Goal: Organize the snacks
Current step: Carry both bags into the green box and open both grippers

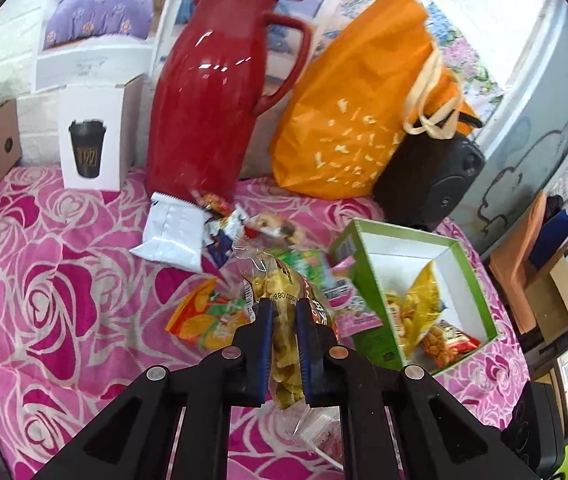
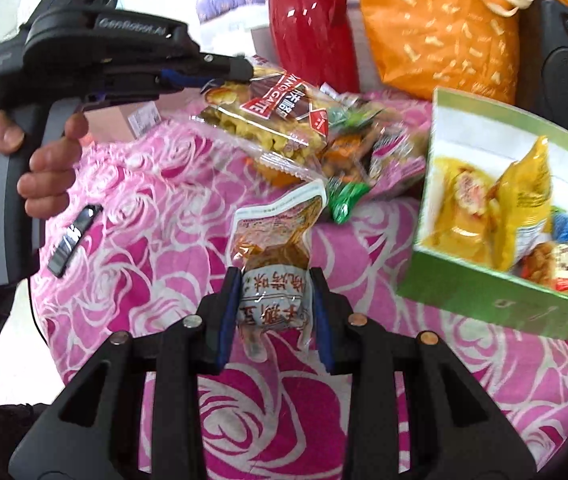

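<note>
My left gripper [image 1: 284,305] is shut on a clear bag of yellow chips [image 1: 284,344], held above a pile of snack packets [image 1: 303,264] on the pink rose cloth. To its right lies an open green box [image 1: 367,340] with a yellow packet [image 1: 423,300] and a peanut packet [image 1: 447,344] inside. In the right wrist view my right gripper [image 2: 275,280] is shut on a brown-and-white sealed snack packet [image 2: 272,240], just left of the green box [image 2: 483,296]. The left gripper [image 2: 240,70] and its chip bag [image 2: 276,116] show at upper left, a hand [image 2: 44,168] on the handle.
A red jug [image 1: 212,92], an orange bag [image 1: 355,100], a black speaker [image 1: 431,184] and a white cup box [image 1: 92,136] stand along the back. A white packet [image 1: 172,236] and an orange-green packet [image 1: 204,316] lie loose. A small black device [image 2: 74,240] rests on the cloth.
</note>
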Tool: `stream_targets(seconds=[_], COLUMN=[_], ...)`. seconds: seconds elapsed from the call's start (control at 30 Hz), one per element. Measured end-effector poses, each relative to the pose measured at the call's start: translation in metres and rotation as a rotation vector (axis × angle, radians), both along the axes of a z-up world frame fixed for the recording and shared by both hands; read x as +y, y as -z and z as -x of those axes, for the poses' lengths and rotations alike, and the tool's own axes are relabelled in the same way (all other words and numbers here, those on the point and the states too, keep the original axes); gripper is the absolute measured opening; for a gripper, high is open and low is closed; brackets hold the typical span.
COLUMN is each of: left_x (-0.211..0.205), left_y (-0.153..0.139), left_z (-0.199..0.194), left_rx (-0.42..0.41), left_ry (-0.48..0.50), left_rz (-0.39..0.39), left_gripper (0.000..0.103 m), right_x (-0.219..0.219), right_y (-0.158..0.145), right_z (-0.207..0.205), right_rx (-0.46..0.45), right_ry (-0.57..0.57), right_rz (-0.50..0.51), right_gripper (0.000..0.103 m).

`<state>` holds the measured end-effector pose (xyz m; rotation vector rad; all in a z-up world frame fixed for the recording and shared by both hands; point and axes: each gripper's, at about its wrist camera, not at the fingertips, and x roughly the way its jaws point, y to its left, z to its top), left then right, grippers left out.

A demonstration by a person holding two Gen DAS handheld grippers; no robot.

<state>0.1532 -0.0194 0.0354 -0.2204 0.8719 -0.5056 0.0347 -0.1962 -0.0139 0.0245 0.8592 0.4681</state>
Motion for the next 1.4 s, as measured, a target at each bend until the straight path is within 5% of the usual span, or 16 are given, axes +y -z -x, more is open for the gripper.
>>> stream_targets(seconds=[0.3,0.53,0.83,1.07,1.2,1.27,1.3,1.33,1.4], left_x=[-0.042,-0.099,-0.196,-0.246,-0.257,-0.254,-0.25,-0.248,-0.241], left_y=[-0.056,-0.07,-0.054,-0.025,-0.012,-0.008,-0.007,-0.007,-0.01], left_z=[0.024,0.02,0.006,-0.012,-0.016,-0.018,-0.019,-0.019,-0.017], left_rx=[-0.116,-0.129,-0.102,-0.046,-0.048,-0.044,-0.04,-0.046,-0.101], left_ry=[0.097,0.202,0.309,0.345,0.34,0.301,0.279,0.248,0.192], left_rz=[0.045,0.079,0.065,0.008,-0.029,-0.028,-0.025,-0.033,-0.06], left_gripper=[0.01,0.01,0.01,0.01,0.013,0.032,0.067,0.091,0.091], right_x=[-0.052,-0.131,-0.21,-0.23,-0.223,-0.221,-0.22,-0.22,-0.221], right_y=[-0.034,-0.042,-0.041,-0.03,-0.021,-0.018,-0.017,-0.018,-0.018], right_z=[0.024,0.032,0.023,0.0,-0.015,-0.016,-0.014,-0.011,-0.009], right_rx=[-0.115,-0.139,-0.146,-0.137,-0.126,-0.129,-0.139,-0.154,-0.154], right_ry=[0.154,0.366,0.567,0.553,0.53,0.526,0.526,0.523,0.522], right_rz=[-0.049,-0.049,0.0,0.013,0.106,0.137,0.137,0.129,0.11], right_gripper=[0.035,0.035,0.035,0.035,0.038,0.077,0.086,0.095,0.097])
